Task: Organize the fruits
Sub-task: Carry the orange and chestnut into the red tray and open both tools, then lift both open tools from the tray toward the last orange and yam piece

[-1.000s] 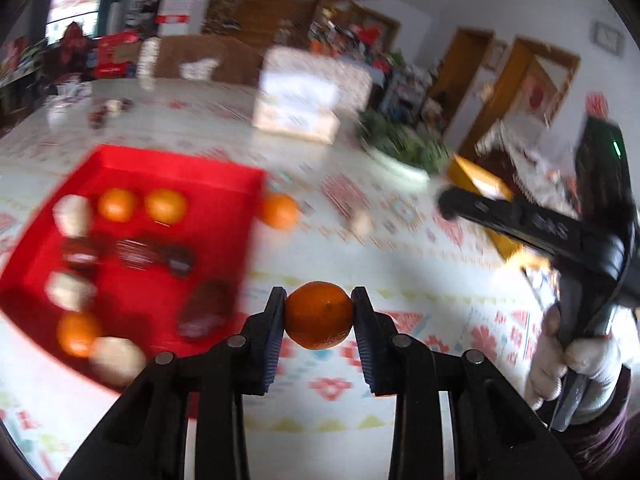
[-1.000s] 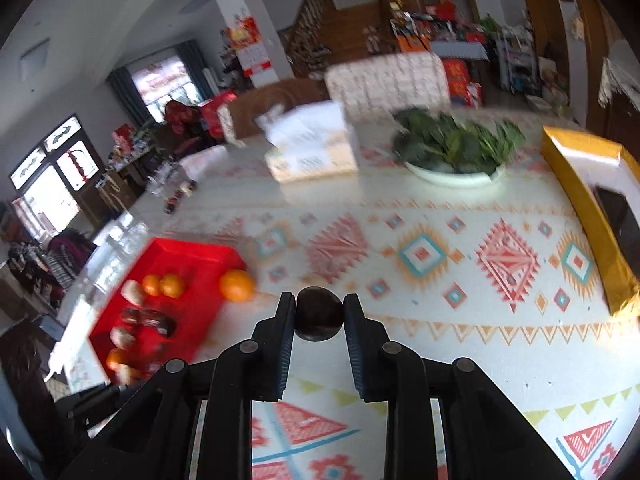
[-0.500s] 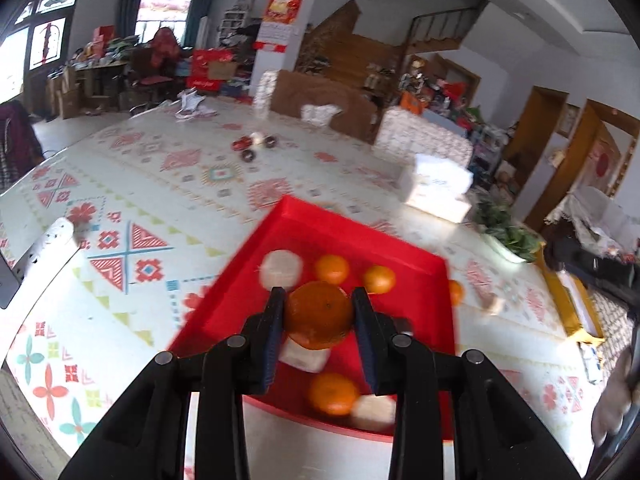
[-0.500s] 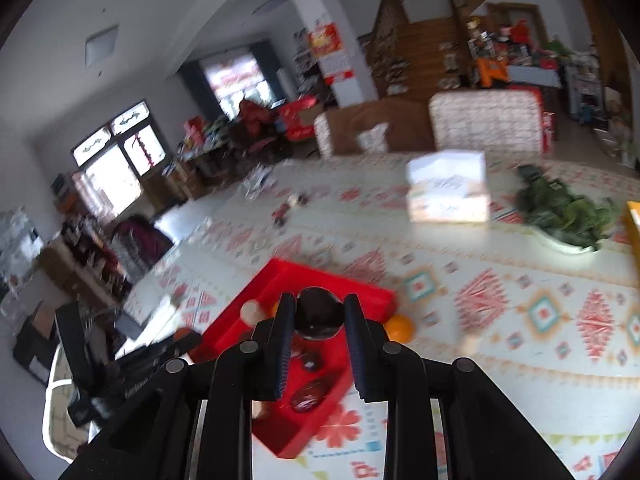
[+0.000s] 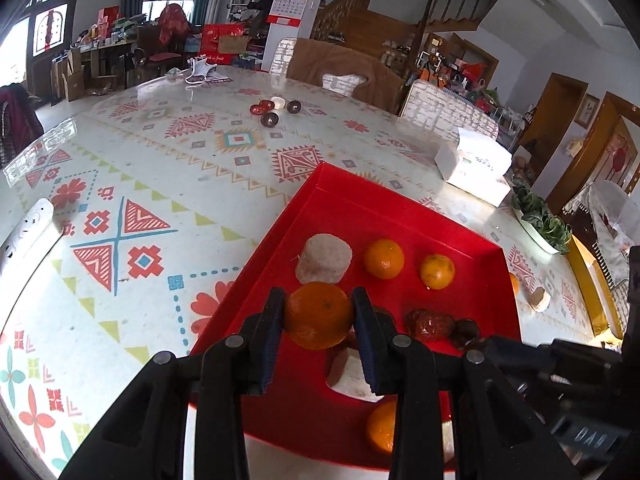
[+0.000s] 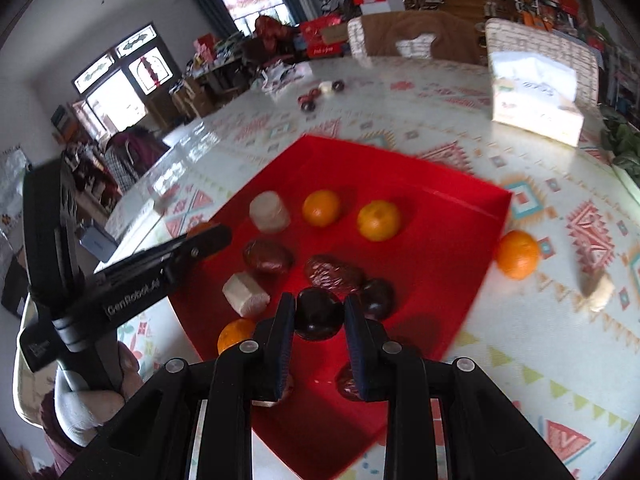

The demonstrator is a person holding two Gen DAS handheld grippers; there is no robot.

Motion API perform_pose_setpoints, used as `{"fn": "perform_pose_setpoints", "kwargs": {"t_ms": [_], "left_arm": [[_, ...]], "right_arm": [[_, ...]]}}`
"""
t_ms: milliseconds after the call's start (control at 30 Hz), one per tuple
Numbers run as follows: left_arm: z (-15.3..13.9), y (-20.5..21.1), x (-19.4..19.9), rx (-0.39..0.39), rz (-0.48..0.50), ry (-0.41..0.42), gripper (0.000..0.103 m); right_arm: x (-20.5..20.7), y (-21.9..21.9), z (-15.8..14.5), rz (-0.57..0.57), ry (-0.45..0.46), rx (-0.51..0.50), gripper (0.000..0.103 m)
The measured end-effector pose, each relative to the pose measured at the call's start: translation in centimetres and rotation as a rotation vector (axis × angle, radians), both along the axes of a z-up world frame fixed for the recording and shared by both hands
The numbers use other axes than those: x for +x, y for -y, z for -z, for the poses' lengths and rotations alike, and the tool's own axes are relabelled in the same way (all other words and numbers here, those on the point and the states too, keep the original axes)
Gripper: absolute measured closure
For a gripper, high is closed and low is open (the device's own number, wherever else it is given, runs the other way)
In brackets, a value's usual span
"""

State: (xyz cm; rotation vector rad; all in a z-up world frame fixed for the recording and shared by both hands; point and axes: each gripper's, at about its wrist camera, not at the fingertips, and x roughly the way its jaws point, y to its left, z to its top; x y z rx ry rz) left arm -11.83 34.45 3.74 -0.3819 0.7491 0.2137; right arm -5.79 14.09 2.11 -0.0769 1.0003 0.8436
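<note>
Both tongs loaded over the red tray (image 5: 400, 196) — an orange in my left, a dark fruit in my right

My left gripper (image 5: 319, 316) is clamped on the orange (image 5: 318, 314) at its widest part, pads on opposite sides; it looks firm and round, likely to roll once let go. My right gripper (image 6: 319, 316) pinches a dark fruit (image 6: 319, 314) — small, glossy, probably slippery and softer, so a light squeeze suits it. Both hang above the tray beside oranges, dark fruits and pale chunks; one orange (image 6: 517, 254) lies outside on the table (image 5: 160, 168)
</note>
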Motion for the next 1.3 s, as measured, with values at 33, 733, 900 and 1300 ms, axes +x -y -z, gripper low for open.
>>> {"fn": "perform_pose_setpoints", "kwargs": {"t_ms": [33, 733, 900, 1300], "left_arm": [[0.0, 0.0, 0.1, -0.001, 0.0, 0.002, 0.067], [-5.8, 6.0, -4.5, 0.167, -0.07, 0.133, 0.017], [-7.9, 9.9, -6.4, 0.347, -0.141, 0.183, 0.005], [-9.0, 16.0, -7.0, 0.465, -0.107, 0.187, 0.0]], "right_arm": [[-0.1, -0.3, 0.2, -0.004, 0.0, -0.007, 0.076], [-2.6, 6.7, -2.7, 0.106, 0.098, 0.111, 0.048], [-3.2, 9.7, -2.8, 0.166, 0.097, 0.141, 0.048], [-4.8, 15.6, -2.9, 0.25, 0.114, 0.179, 0.043]]}}
